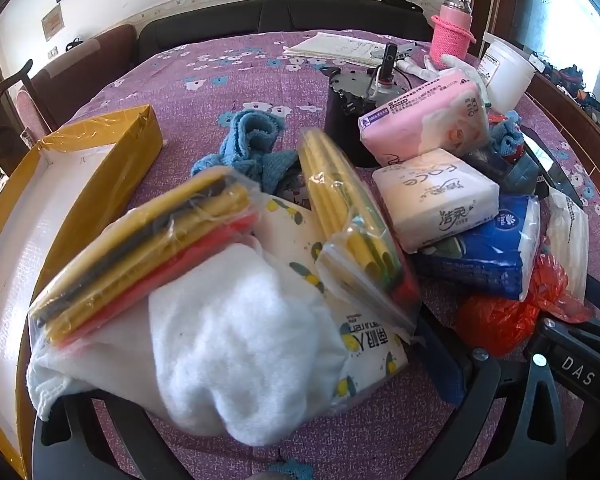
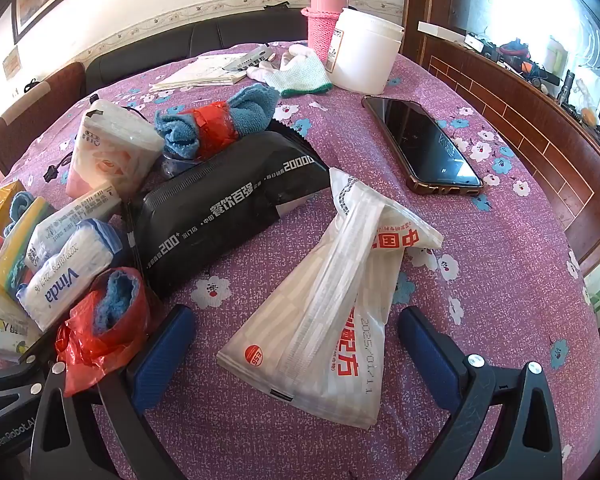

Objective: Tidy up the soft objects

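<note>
The white packet (image 2: 324, 312) is seen near the right edge of the table (image 2: 500, 280), between the wide-open jaws of the right gripper (image 2: 296, 344). It is judged light, soft and slippery; its thick middle should be taken. The left gripper (image 1: 260, 408) is open too, around nothing.

Bright window glare at right, fisheye-warped edges, slight blur

Both cameras look down, close over the purple flowered tablecloth (image 1: 228, 80). Both see the pink knitted bottle (image 1: 452, 28) (image 2: 325, 16) and blue tissue pack (image 1: 484, 248) (image 2: 66, 276).
</note>
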Demonstrator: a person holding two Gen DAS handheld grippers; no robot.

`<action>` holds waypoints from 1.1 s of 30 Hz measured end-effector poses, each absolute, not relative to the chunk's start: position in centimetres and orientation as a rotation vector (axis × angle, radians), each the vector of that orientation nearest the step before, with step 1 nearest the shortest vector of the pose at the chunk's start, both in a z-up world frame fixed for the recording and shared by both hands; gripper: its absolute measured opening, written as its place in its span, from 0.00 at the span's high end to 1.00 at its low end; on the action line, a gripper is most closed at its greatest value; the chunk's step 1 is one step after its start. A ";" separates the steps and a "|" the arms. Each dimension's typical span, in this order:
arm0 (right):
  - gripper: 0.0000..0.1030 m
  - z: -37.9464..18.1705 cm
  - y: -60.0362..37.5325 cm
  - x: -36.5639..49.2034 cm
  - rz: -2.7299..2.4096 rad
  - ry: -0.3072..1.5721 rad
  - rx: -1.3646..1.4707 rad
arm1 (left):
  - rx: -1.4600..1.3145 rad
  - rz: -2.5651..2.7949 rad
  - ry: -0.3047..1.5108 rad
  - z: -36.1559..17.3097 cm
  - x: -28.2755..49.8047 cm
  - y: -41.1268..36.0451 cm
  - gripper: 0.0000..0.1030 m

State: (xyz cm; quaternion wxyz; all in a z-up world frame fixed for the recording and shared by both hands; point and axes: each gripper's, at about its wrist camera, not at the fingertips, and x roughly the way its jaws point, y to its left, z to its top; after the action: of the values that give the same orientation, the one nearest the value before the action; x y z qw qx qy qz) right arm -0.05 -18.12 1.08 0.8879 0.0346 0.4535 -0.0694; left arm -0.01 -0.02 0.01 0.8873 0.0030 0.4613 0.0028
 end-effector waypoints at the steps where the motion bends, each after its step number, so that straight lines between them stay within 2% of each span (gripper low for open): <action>1: 0.01 1.1 -18.1 -0.1 -0.145 0.942 0.071 | 0.005 0.008 0.959 0.0 0.0 0.0 0.00; 11: 0.01 1.1 -18.1 0.0 -0.145 0.944 0.070 | 0.006 0.007 0.993 0.7 0.9 0.2 0.00; 15: 0.01 1.1 -18.1 0.0 -0.145 0.944 0.070 | 0.021 -0.032 1.036 0.4 -1.4 0.3 0.00; 25: 0.01 1.1 -18.1 0.0 -0.150 0.944 0.071 | 0.018 -0.007 0.996 0.4 -3.6 0.5 0.00; 33: 0.01 1.4 -17.9 -1.3 -0.056 1.057 0.043 | 0.051 -0.068 1.147 0.7 -3.9 0.4 0.00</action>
State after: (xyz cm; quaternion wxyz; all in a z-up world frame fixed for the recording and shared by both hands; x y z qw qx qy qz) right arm -1.33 -17.93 1.45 0.8629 0.0204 0.5043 -0.0268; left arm -3.95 0.42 0.69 0.8392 0.0240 0.5423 -0.0321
